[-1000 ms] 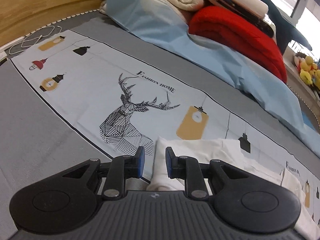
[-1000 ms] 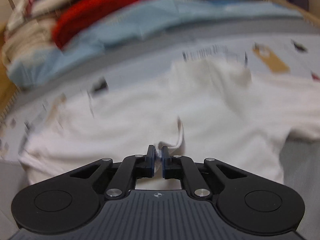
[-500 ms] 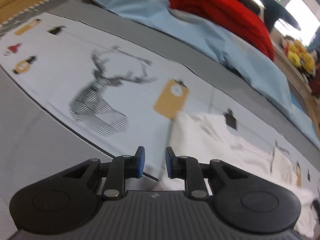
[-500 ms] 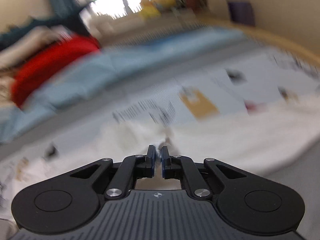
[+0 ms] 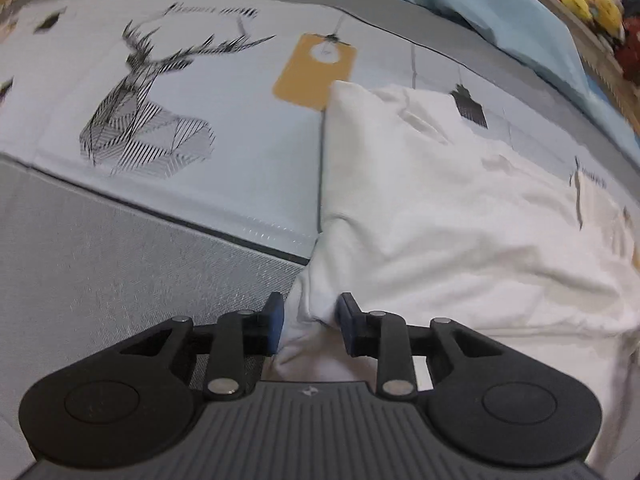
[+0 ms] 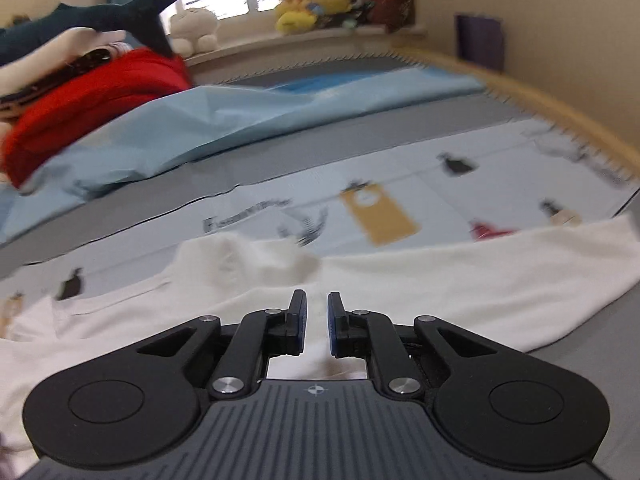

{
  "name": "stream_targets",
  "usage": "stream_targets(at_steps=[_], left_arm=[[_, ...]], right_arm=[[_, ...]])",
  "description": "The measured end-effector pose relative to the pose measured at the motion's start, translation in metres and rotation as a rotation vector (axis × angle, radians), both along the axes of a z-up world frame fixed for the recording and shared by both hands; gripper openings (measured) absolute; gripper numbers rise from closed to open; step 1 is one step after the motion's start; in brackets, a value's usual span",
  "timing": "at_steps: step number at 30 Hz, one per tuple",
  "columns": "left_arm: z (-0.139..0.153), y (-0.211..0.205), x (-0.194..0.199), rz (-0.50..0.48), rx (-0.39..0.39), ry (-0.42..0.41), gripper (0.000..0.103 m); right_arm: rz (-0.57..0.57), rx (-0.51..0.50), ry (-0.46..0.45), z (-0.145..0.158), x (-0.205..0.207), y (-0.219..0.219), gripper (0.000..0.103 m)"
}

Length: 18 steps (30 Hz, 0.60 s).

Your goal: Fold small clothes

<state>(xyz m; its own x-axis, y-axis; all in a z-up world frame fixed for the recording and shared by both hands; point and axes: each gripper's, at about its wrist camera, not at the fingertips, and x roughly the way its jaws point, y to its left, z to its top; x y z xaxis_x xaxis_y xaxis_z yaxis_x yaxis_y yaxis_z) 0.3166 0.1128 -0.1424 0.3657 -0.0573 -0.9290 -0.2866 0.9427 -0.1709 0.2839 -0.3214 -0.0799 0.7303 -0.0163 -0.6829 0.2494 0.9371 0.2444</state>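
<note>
A white garment (image 5: 460, 200) lies spread on the printed bed cover (image 5: 248, 160). My left gripper (image 5: 310, 322) is low over its near left corner, fingers open with a bunched fold of the white cloth between them. In the right wrist view the same white garment (image 6: 460, 280) stretches across the cover, with a raised lump at its far edge. My right gripper (image 6: 317, 326) hovers just above the cloth, jaws slightly apart with nothing between them.
A light blue sheet (image 6: 240, 120) and a red blanket (image 6: 88, 104) are piled at the back of the bed. Plush toys (image 6: 312, 8) sit on the window sill. The wooden bed rim (image 6: 560, 120) curves along the right.
My right gripper let go of the cloth it pinched and its jaws parted slightly. My left gripper moved right and down onto the garment's corner, and cloth now sits between its fingers.
</note>
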Motion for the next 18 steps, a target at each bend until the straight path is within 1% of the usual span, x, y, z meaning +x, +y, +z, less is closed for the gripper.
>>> stream_targets(at_steps=[1,2,3,4,6,7,10,11,13,14,15,16,18], left_arm=[[0.002,0.003,0.000,0.015,-0.013,-0.005,0.033],[0.006,0.007,0.000,0.037,-0.023,-0.027,0.033],[0.012,0.010,0.000,0.059,-0.028,-0.052,0.032],[0.016,0.014,0.000,0.083,-0.040,-0.083,0.031],[0.021,0.018,0.000,0.108,-0.081,-0.128,0.031],[0.023,0.018,0.000,0.110,-0.099,-0.143,0.031],[0.020,0.012,0.001,0.072,-0.122,-0.155,0.031],[0.016,0.005,0.006,0.046,-0.111,-0.136,0.027],[0.003,-0.006,0.007,0.004,-0.037,-0.055,0.015],[0.003,-0.009,0.006,-0.005,0.005,-0.052,0.010],[0.009,-0.012,0.005,-0.012,0.025,-0.060,0.010],[0.017,-0.015,0.004,-0.021,0.029,-0.084,0.011],[0.033,-0.023,0.002,-0.064,0.006,-0.159,0.011]], right_arm=[[0.017,0.070,0.046,-0.010,0.007,-0.010,0.014],[0.029,0.138,0.094,-0.020,0.010,-0.013,0.016],[0.022,0.190,0.142,-0.031,0.012,-0.018,0.016],[0.002,0.191,0.173,-0.037,0.012,-0.020,0.016],[-0.024,0.129,0.216,-0.042,0.014,-0.020,0.016],[-0.030,0.117,0.233,-0.045,0.016,-0.022,0.016],[-0.045,0.150,0.234,-0.048,0.015,-0.027,0.016],[-0.045,0.147,0.231,-0.045,0.019,-0.026,0.016],[-0.056,0.157,0.213,-0.043,0.014,-0.030,0.016],[-0.061,0.165,0.200,-0.038,0.014,-0.034,0.016],[-0.062,0.170,0.177,-0.033,0.011,-0.036,0.016],[-0.063,0.167,0.157,-0.026,0.010,-0.035,0.017],[-0.066,0.160,0.118,-0.015,0.008,-0.041,0.017]])
